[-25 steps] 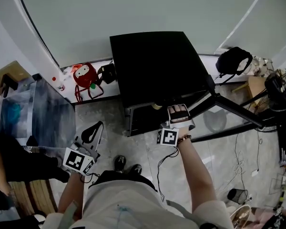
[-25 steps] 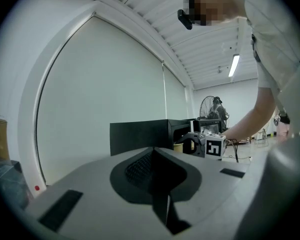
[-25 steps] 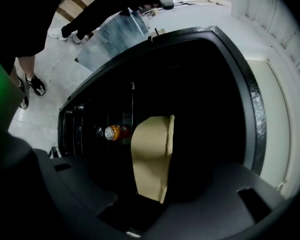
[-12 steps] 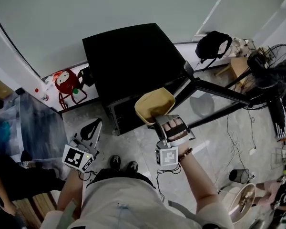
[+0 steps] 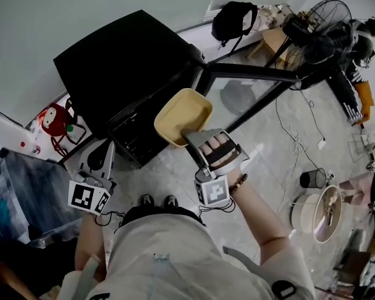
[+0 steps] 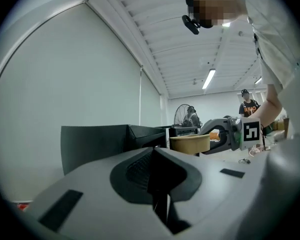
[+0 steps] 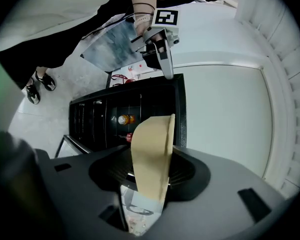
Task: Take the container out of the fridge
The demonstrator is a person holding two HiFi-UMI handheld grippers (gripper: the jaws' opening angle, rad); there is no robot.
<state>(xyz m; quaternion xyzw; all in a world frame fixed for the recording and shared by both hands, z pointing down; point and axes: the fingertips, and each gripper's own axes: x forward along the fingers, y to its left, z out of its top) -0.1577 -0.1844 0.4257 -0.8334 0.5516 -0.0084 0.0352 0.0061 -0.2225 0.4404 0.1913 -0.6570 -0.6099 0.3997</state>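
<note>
The right claw (image 5: 197, 139) pinches the tan container (image 5: 181, 112) by its rim, just outside the open fridge (image 5: 119, 67). So thin a hold could let it swing and slip. The left claw (image 5: 102, 161), beside the fridge, is closed, empty.

Far left, at the wall base: red bag (image 5: 52, 119). Nearer you on that side, a clear plastic bin (image 5: 25, 192). Up ahead, a black backpack (image 5: 232, 19) sits by the wall, with a standing fan (image 5: 325, 17) to its right. Cables (image 5: 295, 144) trail across the pale tiled floor (image 5: 269, 167). On your right, a small black bucket (image 5: 312, 179); just beside it, a round pale tub (image 5: 322, 212), contents unclear.
</note>
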